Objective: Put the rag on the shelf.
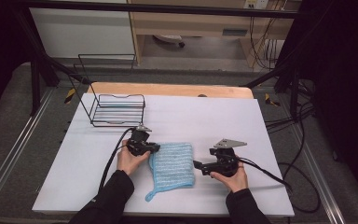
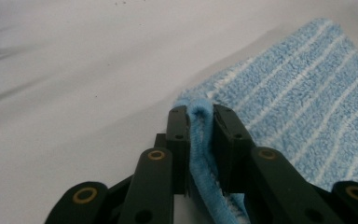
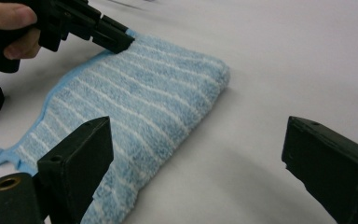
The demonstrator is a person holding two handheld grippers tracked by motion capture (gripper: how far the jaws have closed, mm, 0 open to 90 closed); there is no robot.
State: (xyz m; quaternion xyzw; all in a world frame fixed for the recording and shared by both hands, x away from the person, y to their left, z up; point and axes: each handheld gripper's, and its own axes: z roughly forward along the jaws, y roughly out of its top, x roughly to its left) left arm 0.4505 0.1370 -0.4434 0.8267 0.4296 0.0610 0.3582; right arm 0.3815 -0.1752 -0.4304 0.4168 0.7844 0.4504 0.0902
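right gripper (image 3: 200,163) fingers apart | left gripper (image 3: 116,41) clamps towel (image 3: 135,102) corner

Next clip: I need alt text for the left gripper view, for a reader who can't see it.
The left gripper has its two black jaws shut on the folded edge of a blue towel with white stripes; the pinched edge stands up between them. The rest of the towel lies flat to the right on a white table.

Lab recording bay, white table (image 1: 242,140) in black frame (image 1: 168,8), loose cables (image 1: 303,121), rails (image 1: 9,154), grey floor (image 1: 9,107)
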